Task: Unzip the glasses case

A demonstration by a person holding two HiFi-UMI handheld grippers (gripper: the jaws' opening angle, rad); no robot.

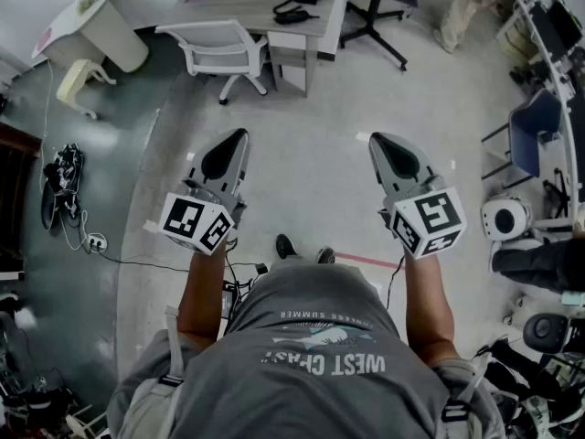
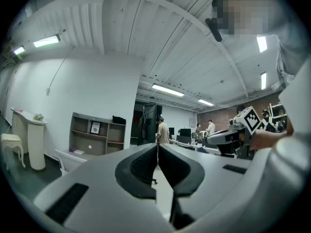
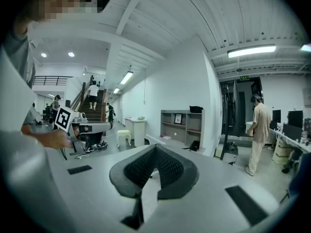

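Observation:
No glasses case shows in any view. In the head view a person stands on the floor and holds both grippers out at waist height, roughly level. My left gripper (image 1: 239, 135) is shut, its two dark pads meeting with nothing between them (image 2: 157, 145). My right gripper (image 1: 375, 140) is also shut and empty (image 3: 155, 147). The two grippers are apart, side by side, and each shows in the other's view: the right gripper (image 2: 228, 136) and the left gripper (image 3: 90, 127).
A white chair (image 1: 224, 48) and a desk (image 1: 265, 7) stand ahead, with a white cabinet (image 1: 101, 26) and a stool (image 1: 78, 80) at the far left. Cables (image 1: 59, 186) lie on the floor at left. A person (image 3: 257, 130) stands by a doorway, near a shelf unit (image 3: 182, 125).

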